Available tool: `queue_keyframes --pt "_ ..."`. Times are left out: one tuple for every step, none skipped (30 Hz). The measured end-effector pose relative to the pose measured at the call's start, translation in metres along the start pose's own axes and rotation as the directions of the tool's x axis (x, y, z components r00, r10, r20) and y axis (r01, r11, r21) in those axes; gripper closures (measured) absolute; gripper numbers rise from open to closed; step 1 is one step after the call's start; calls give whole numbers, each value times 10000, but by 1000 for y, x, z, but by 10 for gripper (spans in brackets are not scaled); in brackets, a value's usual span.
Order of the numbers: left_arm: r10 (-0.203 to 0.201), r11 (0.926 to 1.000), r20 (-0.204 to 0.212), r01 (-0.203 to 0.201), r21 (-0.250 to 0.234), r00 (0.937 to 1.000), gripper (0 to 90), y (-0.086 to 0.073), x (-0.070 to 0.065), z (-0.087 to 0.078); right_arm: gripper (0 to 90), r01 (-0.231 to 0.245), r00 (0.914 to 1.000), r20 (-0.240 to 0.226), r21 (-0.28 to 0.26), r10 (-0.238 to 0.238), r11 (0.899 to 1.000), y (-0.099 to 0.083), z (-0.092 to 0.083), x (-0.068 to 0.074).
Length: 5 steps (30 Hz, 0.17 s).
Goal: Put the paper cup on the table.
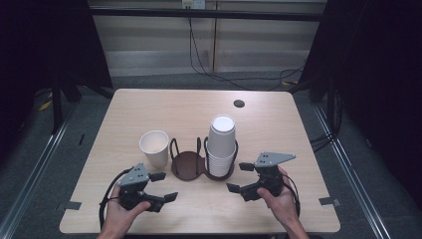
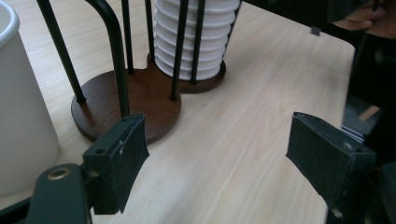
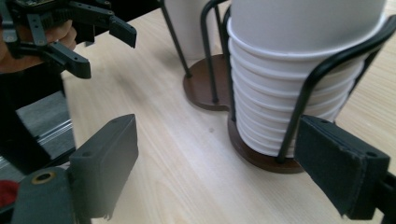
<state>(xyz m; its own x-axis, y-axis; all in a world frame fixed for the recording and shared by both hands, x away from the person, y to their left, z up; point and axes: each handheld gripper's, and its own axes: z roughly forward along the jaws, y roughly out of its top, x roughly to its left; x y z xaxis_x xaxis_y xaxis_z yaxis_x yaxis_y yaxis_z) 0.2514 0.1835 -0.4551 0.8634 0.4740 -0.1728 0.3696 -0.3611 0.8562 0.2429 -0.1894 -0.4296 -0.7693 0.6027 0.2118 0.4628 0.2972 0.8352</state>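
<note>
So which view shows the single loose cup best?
The high view: the loose cup stands whole and upright left of the holder. The left gripper view catches just its side at the edge; the right gripper view, a sliver behind the wires.

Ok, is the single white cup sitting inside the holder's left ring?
No, the single cup stands on the table left of the holder, whose left ring is bare.

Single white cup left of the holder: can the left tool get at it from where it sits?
Probably yes. The left tool is open, and the single white cup stands alone on bare table just ahead.
</note>
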Motion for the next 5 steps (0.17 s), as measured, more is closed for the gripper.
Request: queue_keyframes --pt "-82 10000 -50 82 -10 10000 200 -1 0 3 143 -14 9999 125 -2 14 10000 -1 0 0" --pt "-192 9998 -158 192 3 9997 200 -1 0 5 143 -16 9997 237 31 15 10000 -2 1 1" --pt "-333 9994 -54 334 39 9994 200 -3 0 7 143 -1 9994 336 73 -2 10000 -3 2 1" --pt "-443 9988 141 440 210 9989 201 -5 2 8 143 -14 9993 383 144 9 9999 -5 3 1" --pt "-443 9988 141 440 210 9989 204 -5 2 8 143 -14 9993 383 144 9 9999 -5 3 1"
